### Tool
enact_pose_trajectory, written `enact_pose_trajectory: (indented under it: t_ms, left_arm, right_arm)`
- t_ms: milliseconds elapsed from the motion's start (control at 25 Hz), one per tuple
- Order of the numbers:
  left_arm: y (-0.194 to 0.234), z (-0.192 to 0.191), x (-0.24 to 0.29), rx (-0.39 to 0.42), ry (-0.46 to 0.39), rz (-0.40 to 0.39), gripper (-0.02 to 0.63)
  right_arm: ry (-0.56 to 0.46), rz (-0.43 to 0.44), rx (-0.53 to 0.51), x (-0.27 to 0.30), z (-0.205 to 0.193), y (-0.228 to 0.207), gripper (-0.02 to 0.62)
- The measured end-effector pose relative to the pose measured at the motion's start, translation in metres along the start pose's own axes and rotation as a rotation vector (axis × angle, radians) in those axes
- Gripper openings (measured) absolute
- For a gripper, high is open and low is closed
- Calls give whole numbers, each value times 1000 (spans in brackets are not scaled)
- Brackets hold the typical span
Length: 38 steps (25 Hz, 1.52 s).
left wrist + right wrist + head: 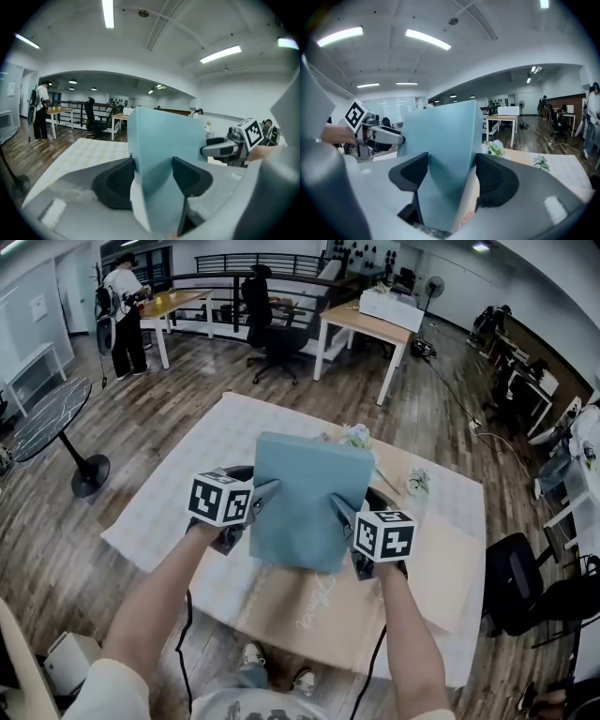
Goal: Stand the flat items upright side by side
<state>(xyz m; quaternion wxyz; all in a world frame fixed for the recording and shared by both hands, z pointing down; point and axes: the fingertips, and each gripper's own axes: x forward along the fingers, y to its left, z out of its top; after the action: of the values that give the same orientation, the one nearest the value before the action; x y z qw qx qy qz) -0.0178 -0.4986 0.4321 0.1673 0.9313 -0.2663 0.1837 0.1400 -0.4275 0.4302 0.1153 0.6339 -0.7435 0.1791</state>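
I hold a flat pale-blue book (pixel 305 498) up above the cloth-covered table (pixel 159 502), tilted with its top edge away from me. My left gripper (pixel 267 491) clamps its left edge and my right gripper (pixel 339 507) clamps its right edge. In the left gripper view the book (pixel 164 140) stands between the two dark pads of the left gripper (pixel 152 166), both pressing on it. In the right gripper view the same book (pixel 440 140) fills the gap of the right gripper (pixel 451 164), cream page edges showing by the right pad (pixel 497 180).
Two small flower bunches (pixel 356 435) (pixel 417 482) lie on the table behind the book. A brown sheet (pixel 309 615) covers the near table edge. A round black side table (pixel 47 418) stands left, an office chair (pixel 520 582) right. Desks and a standing person (pixel 124 306) are far back.
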Motion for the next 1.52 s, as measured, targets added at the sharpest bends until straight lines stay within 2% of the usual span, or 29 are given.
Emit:
enact_pose_trajectory:
  t_ms: [200, 480, 680, 960, 1160, 1520]
  left_arm:
    - [-18, -6, -25, 38, -37, 58, 265]
    - [-40, -21, -54, 29, -48, 140, 265]
    - [-59, -40, -75, 29, -41, 183, 267]
    - [-73, -52, -91, 16, -60, 267, 268]
    - [-77, -55, -95, 2, -63, 300, 268]
    - [-75, -55, -95, -21, -70, 350, 268]
  right_arm:
    - [-36, 6, -78, -26, -2, 13, 304]
    - [-42, 54, -140, -52, -11, 29, 298]
    - [-50, 60, -227, -74, -25, 39, 281]
    - [-64, 120, -266, -90, -33, 46, 281]
    - [-77, 158, -281, -93, -33, 47, 281]
    - [-86, 318, -265, -93, -31, 45, 309]
